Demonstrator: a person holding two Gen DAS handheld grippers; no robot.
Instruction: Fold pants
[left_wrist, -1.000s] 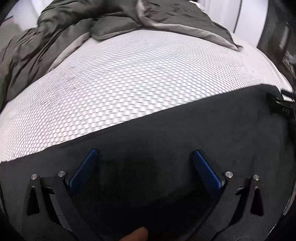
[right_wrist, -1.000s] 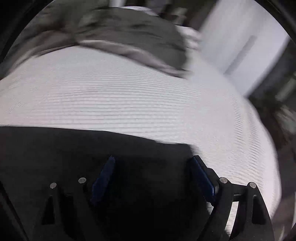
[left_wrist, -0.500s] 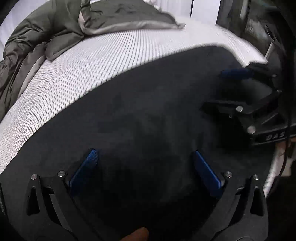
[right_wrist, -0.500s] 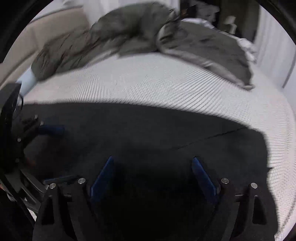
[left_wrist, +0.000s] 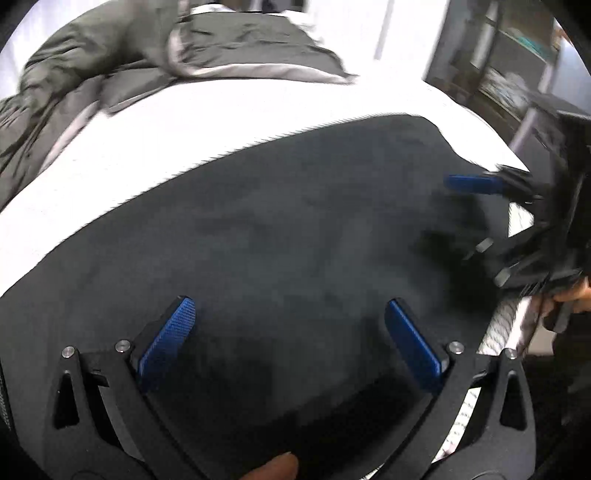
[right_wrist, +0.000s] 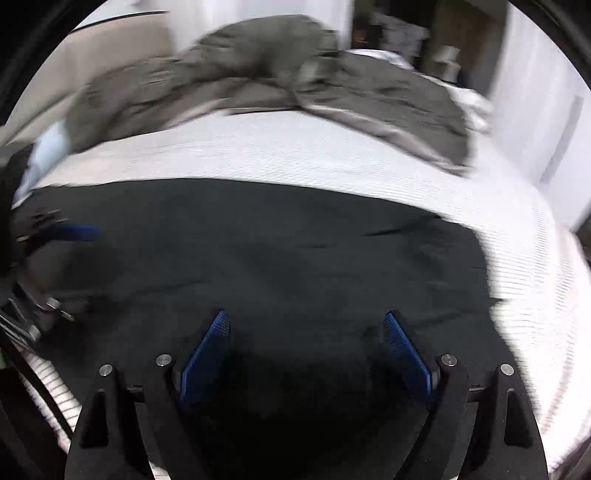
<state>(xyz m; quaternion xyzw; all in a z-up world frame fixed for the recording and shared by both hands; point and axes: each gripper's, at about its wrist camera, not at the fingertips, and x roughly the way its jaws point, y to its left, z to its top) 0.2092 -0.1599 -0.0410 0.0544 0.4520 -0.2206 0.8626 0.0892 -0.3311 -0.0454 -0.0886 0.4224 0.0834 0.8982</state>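
Black pants (left_wrist: 295, 229) lie flat on a white textured bed (left_wrist: 184, 122); they also fill the right wrist view (right_wrist: 277, 251). My left gripper (left_wrist: 290, 314) is open just above the pants, blue pads wide apart. My right gripper (right_wrist: 306, 328) is open above the pants too, with nothing between its pads. The right gripper shows at the right of the left wrist view (left_wrist: 491, 218). The left gripper shows at the left edge of the right wrist view (right_wrist: 51, 258).
A rumpled grey duvet (left_wrist: 147, 55) lies across the far side of the bed, also in the right wrist view (right_wrist: 295, 74). Shelving (left_wrist: 517, 74) stands beyond the bed's right side. White sheet (right_wrist: 517, 221) shows right of the pants.
Both views have swung over the pants, which now fill more of each frame. Each gripper has come into the other's view. Both stay open.
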